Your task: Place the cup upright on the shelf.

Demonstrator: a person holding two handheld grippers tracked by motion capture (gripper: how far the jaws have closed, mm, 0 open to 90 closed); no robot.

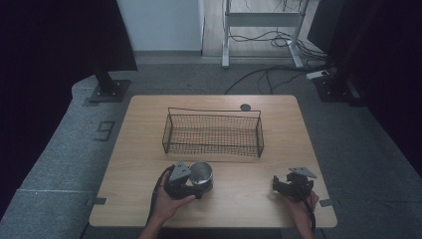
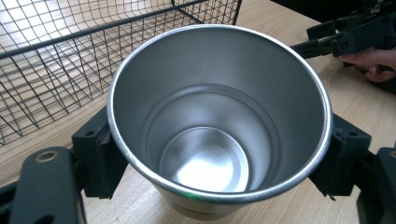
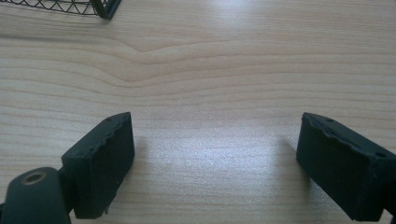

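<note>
You had the left gripper (image 1: 199, 185) clamped on the cup (image 1: 201, 173) at lower centre of the high view, just below the basket (image 1: 213, 133). You needed to keep it upright and lift it clear of the rim. The cup sat between the pads (image 2: 100, 154), squeezed at its sides. Your right gripper (image 3: 215, 158) stood released over bare table (image 3: 210, 70).

High view: above the desk's (image 1: 249, 209) near edge, facing forward and down.
Gripper views: close, low over the desk.
Shared: basket (image 1: 213, 133).
</note>
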